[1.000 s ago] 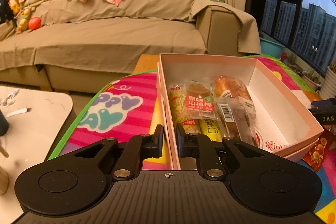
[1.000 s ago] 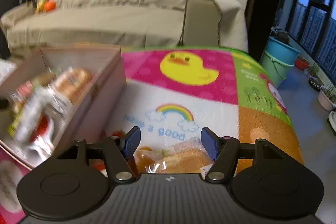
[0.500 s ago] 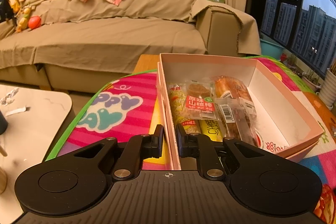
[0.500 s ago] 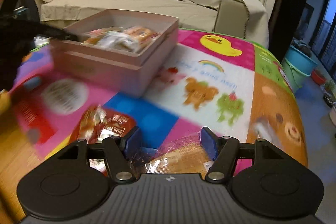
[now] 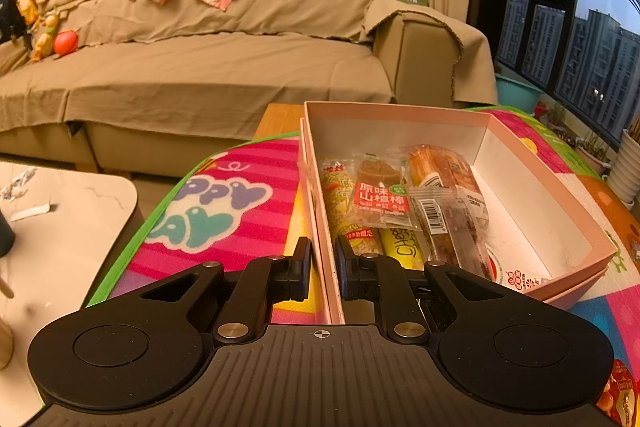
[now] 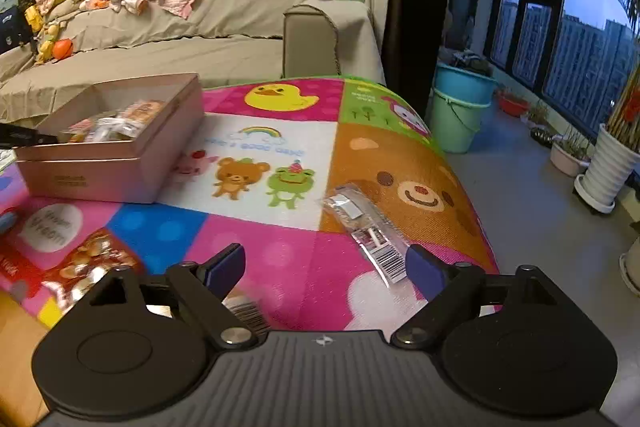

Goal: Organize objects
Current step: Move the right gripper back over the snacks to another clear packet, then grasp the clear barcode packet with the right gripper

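The left hand-held gripper (image 5: pixel 322 265) is closed on the near wall of the pink box (image 5: pixel 540 183), one finger outside and one inside, pinning it in place near the left edge of the worktop (image 6: pixel 280 259), which a bright play mat covers. Snack packets already lie along the box's left half; its right half is bare.

The right hand-held gripper (image 6: pixel 326 267) has its jaws opening wide, with nothing between them. A clear-wrapped snack bar (image 6: pixel 366 229) lies loose on the mat just ahead, near the worktop's right edge, its barcode end toward the right finger. A red snack packet (image 6: pixel 86 263) sits toward the near left corner, in front of the box.

The bar looks light, with crinkly, slippery film over a firmer filling. A grip across its middle, on the filling, should hold better than one on the thin sealed ends. The right edge drops to the floor close by, so a nudge could push it off. The mat between bar and box is clear for carrying.
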A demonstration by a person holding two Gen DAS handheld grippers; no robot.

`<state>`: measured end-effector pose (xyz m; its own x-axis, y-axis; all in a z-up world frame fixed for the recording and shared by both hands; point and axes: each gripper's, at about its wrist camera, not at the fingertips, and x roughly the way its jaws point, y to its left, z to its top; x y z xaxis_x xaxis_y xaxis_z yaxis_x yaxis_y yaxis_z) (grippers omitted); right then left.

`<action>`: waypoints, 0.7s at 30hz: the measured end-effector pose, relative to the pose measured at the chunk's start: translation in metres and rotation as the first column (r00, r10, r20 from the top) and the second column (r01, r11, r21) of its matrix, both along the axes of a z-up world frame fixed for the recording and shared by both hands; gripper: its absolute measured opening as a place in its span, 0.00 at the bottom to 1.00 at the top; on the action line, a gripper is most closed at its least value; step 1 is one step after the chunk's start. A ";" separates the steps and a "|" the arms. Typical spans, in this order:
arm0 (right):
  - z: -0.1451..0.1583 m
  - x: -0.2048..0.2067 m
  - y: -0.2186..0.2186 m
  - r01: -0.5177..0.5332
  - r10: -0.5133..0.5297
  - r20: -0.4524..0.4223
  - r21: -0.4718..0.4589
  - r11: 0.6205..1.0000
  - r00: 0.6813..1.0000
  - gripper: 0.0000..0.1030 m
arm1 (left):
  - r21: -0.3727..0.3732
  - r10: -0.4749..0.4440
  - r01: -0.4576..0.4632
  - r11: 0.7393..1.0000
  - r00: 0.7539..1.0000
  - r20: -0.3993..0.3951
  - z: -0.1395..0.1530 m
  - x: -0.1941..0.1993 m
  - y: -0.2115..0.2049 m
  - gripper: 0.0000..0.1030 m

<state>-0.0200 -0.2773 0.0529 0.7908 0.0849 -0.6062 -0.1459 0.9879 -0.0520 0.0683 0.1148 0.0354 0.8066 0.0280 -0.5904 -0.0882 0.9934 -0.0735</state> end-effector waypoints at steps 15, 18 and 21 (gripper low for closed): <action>-0.033 0.066 -0.022 0.010 0.014 -0.138 0.166 0.986 0.990 0.83 | 0.010 -0.003 0.003 1.000 1.000 -0.003 0.000 0.000 -0.001 0.15; -0.029 0.055 -0.014 -0.073 0.109 -0.157 0.218 0.973 0.981 0.75 | 0.010 -0.003 0.003 1.000 1.000 -0.003 0.000 0.000 -0.001 0.15; -0.024 0.056 -0.010 -0.051 0.079 -0.142 0.191 0.980 0.987 0.75 | 0.010 -0.003 0.003 1.000 1.000 -0.002 0.000 0.000 -0.001 0.15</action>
<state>0.0355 -0.2877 0.0286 0.6822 0.2554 -0.6851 -0.2022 0.9664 0.1590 0.0686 0.1135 0.0351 0.8053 0.0314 -0.5920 -0.0853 0.9943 -0.0633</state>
